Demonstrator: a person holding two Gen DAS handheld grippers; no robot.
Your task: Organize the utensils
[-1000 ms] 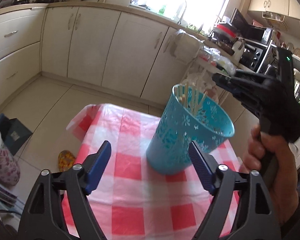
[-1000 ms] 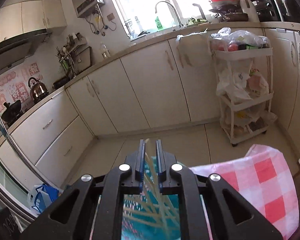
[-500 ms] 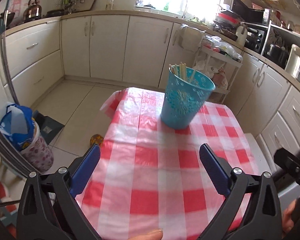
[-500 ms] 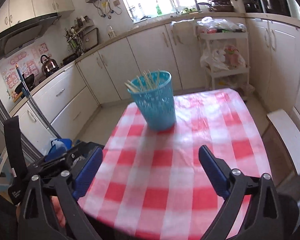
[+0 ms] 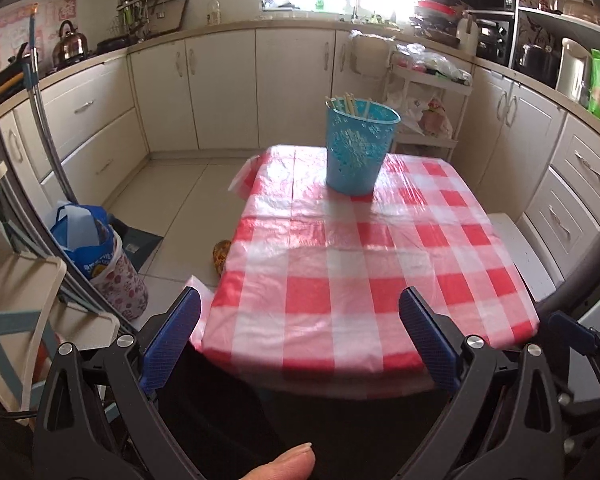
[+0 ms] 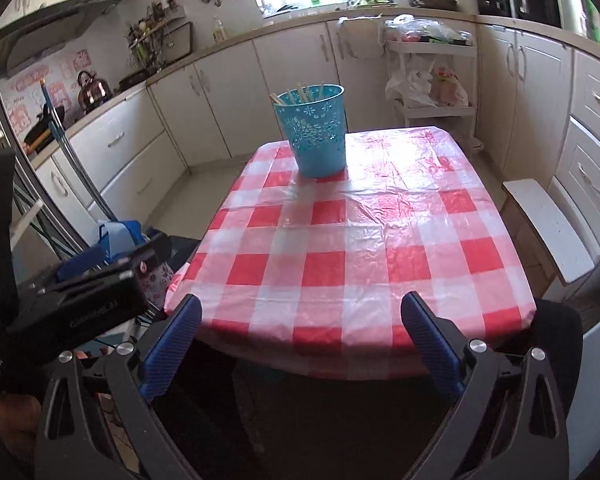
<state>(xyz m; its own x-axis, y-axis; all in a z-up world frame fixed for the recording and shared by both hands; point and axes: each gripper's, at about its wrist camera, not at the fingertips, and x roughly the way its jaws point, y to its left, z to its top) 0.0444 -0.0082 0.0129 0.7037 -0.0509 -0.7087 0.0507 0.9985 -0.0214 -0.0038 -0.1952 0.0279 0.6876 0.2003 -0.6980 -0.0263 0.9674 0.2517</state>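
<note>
The basket (image 6: 314,136) is standing at the table's (image 6: 364,248) twelve o'clock end — chopsticks (image 6: 300,94) sitting in it, a trolley (image 6: 432,80) behind at two o'clock.

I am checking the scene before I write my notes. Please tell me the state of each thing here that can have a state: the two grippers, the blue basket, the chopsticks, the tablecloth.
left gripper: open, holds nothing.
right gripper: open, holds nothing.
blue basket: upright on the table's far end.
chopsticks: standing inside the basket, tips above the rim.
checked tablecloth: spread over the table, wrinkled.
</note>
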